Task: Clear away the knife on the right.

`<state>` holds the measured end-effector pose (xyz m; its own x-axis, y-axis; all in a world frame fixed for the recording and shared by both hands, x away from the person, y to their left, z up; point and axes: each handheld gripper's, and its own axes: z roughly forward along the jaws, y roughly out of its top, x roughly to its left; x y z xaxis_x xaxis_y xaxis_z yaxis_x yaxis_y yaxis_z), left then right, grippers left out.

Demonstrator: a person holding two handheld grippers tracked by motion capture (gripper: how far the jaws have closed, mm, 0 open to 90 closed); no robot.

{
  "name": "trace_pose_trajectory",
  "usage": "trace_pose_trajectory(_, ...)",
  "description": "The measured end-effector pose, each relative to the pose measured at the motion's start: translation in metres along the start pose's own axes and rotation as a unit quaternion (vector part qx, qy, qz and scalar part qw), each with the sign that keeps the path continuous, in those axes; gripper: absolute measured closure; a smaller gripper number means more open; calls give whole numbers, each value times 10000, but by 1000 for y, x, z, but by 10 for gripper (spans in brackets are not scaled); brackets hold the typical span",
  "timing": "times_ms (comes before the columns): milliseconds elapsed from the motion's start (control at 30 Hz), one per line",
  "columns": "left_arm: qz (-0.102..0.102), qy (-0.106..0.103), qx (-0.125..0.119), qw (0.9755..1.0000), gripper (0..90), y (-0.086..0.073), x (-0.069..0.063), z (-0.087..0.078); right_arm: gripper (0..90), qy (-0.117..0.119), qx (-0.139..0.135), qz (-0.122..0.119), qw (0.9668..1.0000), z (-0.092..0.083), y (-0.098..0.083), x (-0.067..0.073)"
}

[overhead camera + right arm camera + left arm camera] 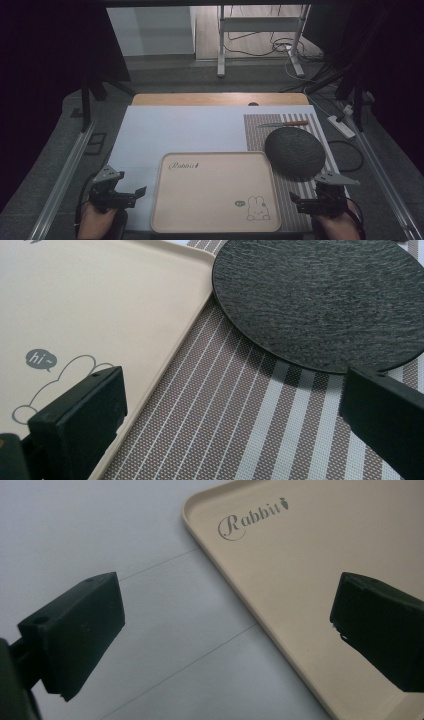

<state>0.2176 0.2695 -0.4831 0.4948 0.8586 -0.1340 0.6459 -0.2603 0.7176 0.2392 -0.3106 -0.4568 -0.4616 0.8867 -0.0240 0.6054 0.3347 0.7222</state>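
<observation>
My left gripper (227, 630) has its two black jaws standing wide apart with nothing between them. The left jaw hangs over the pale blue mat (125, 545); the right one sits above the beige tray (310, 555). The tray's rounded corner, lettered "Rabbit", lies toward the mat's far side.

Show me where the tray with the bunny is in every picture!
High view: the beige tray lies at bottom middle, between both claws.
Left gripper view: its corner with the "Rabbit" word fills the upper right.
Right gripper view: it covers the left side.
Shared landmark: the tray's raised rim.
</observation>
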Motion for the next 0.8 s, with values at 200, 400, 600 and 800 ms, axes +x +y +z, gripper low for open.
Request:
trace_pose_trajectory(200,-19,-33,-6,10000,12,0,1,0,0,-9,18,-62,10000,0,-1,1)
trace_pose_trajectory(400,-40,-122,11,9999,14,1,2,1,0,7,61,-68,10000,1,0,1)
trace_pose_trajectory(600,-71,-169,39,9998,16,1,3,1,0,5,89,-94,9999,1,0,2)
trace_pose_trajectory(800,-3,-165,77,9998,21,0,1,1,0,6,148,-158,9998,3,1,3)
